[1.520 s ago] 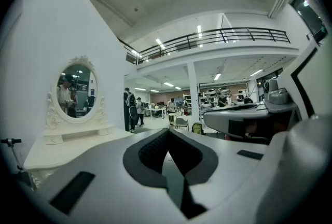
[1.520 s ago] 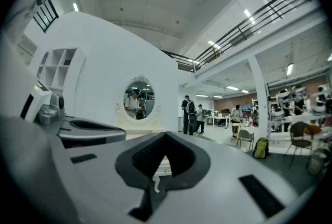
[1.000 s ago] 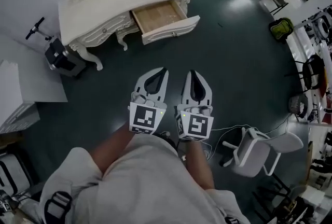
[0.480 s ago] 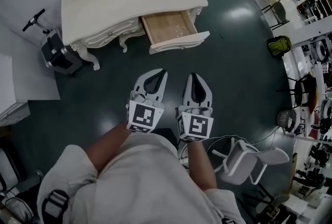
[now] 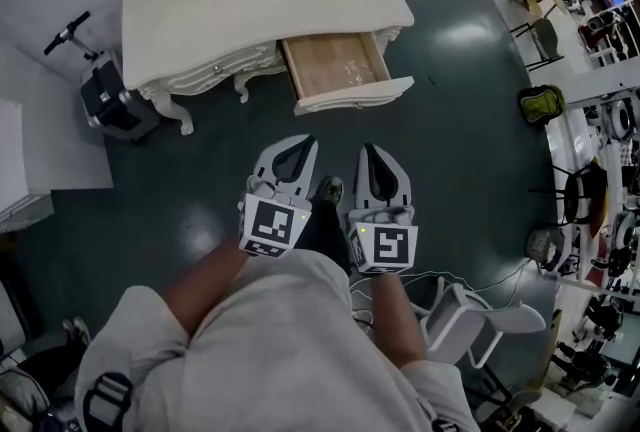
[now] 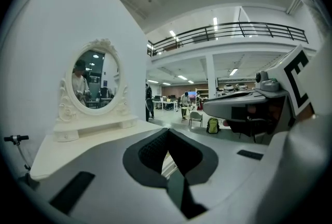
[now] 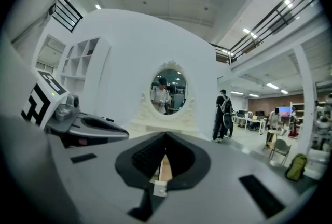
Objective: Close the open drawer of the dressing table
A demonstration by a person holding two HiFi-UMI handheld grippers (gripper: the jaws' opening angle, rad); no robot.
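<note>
The white dressing table (image 5: pixel 250 10) stands ahead, against the wall. Its wooden drawer (image 5: pixel 335 65) is pulled out at the right, white front panel (image 5: pixel 358 95) facing me. Both grippers are held side by side over the dark floor, a short way in front of the drawer and apart from it. My left gripper (image 5: pixel 307 140) is shut and empty, and so is my right gripper (image 5: pixel 366 149). In the right gripper view the right gripper (image 7: pixel 166 136) points at the oval mirror (image 7: pixel 167 92), and the drawer (image 7: pixel 165 168) shows through the hollow of its jaws. The left gripper (image 6: pixel 167 130) points along the tabletop (image 6: pixel 98 137).
A black case with a scooter handle (image 5: pixel 105 105) stands left of the table. White boards (image 5: pixel 20 170) lie at far left. A white chair (image 5: pixel 470 320) with cables is behind my right side. A green backpack (image 5: pixel 540 105) and desks stand at the right. People stand in the background (image 7: pixel 224 114).
I have stepped closer to the dressing table, and both grippers have moved together toward the open drawer. Both stay shut. The drawer stands out as far as before.
</note>
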